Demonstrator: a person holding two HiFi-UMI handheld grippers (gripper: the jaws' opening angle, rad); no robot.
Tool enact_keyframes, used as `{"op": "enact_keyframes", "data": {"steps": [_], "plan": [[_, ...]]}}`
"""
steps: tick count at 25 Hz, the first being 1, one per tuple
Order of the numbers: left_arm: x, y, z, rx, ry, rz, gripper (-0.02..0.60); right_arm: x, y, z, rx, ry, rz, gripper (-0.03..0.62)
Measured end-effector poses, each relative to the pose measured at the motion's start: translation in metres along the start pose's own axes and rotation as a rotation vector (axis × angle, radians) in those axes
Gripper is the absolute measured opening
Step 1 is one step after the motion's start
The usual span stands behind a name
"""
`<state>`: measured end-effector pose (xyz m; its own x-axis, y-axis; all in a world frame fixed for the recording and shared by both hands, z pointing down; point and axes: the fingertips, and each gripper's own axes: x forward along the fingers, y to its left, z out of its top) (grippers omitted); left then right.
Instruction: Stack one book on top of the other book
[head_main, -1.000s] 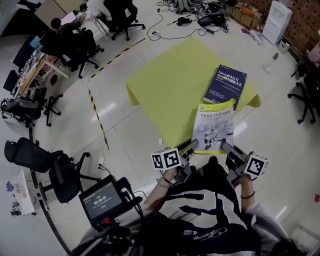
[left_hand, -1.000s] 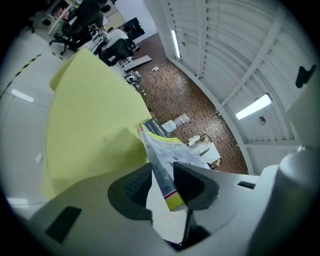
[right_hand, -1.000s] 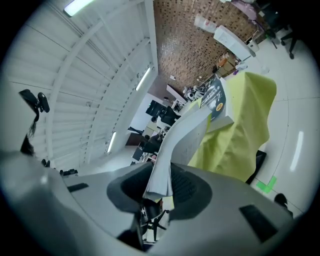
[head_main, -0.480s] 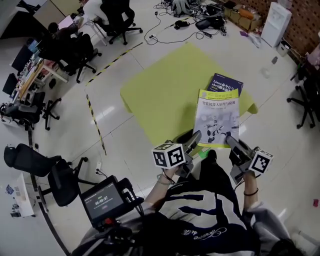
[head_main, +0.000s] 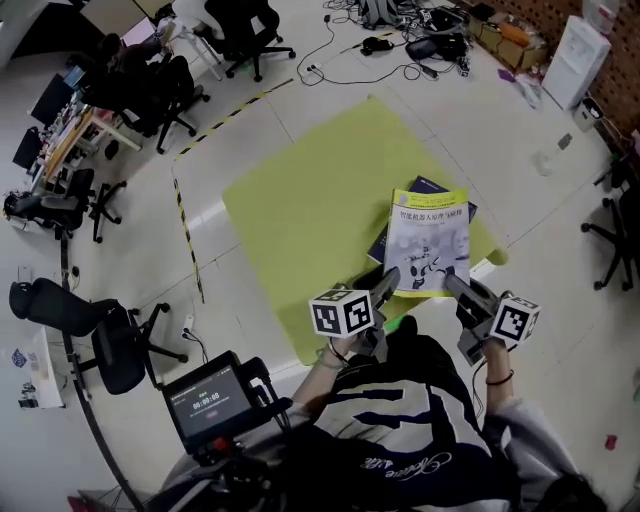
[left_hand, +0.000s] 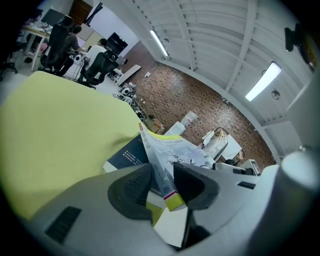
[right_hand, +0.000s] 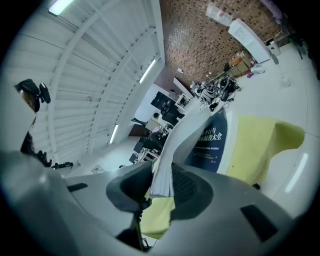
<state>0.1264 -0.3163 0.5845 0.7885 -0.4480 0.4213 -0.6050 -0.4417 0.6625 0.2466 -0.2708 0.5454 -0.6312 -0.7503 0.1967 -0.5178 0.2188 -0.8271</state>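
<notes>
A white book with a yellow band (head_main: 428, 240) hangs over the dark blue book (head_main: 384, 243), which lies flat on the yellow-green table (head_main: 300, 210). Only the blue book's left and far edges show beneath it. My left gripper (head_main: 388, 281) is shut on the white book's near left corner (left_hand: 167, 192), with the blue book (left_hand: 127, 155) just beyond. My right gripper (head_main: 451, 285) is shut on the near right edge (right_hand: 161, 182); its jaws have just been opening slightly with the pages still between them. The blue book's cover (right_hand: 210, 137) shows behind that edge.
Office chairs (head_main: 95, 340) stand on the floor at the left and more chairs (head_main: 235, 25) at the back. Black-and-yellow tape (head_main: 186, 222) runs along the floor beside the table. A small screen (head_main: 210, 400) sits near my body. Cables (head_main: 400, 40) lie beyond the table.
Both grippers have carried the white book away from me across the table. It was beside the blue book's near end; now it covers most of it.
</notes>
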Motion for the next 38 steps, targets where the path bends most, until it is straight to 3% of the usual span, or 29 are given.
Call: {"op": "enact_keyframes", "data": {"steps": [6,12,17,20,25,32,38], "plan": [[0.030,0.016,0.006,0.064,0.036,0.112,0.140,0.019,-0.036,0.014,0.006,0.085,-0.006,0.101],[0.046,0.036,-0.018,0.147,0.157,0.221,0.140,0.024,-0.083,-0.011,0.011,0.197,-0.126,0.101],[0.053,0.043,-0.020,0.091,0.149,0.241,0.141,0.025,-0.103,-0.015,0.049,0.190,-0.163,0.108],[0.054,0.043,-0.022,0.079,0.166,0.264,0.141,0.022,-0.114,-0.022,-0.012,0.219,-0.239,0.161],[0.041,0.047,-0.020,0.209,0.205,0.343,0.141,0.012,-0.118,-0.025,-0.060,0.222,-0.311,0.202],[0.008,0.041,-0.016,0.098,0.119,0.276,0.141,-0.015,-0.100,-0.027,-0.126,0.094,-0.386,0.198],[-0.024,0.021,0.000,0.154,0.038,0.183,0.140,-0.020,-0.046,-0.013,-0.252,-0.075,-0.408,0.181]]}}
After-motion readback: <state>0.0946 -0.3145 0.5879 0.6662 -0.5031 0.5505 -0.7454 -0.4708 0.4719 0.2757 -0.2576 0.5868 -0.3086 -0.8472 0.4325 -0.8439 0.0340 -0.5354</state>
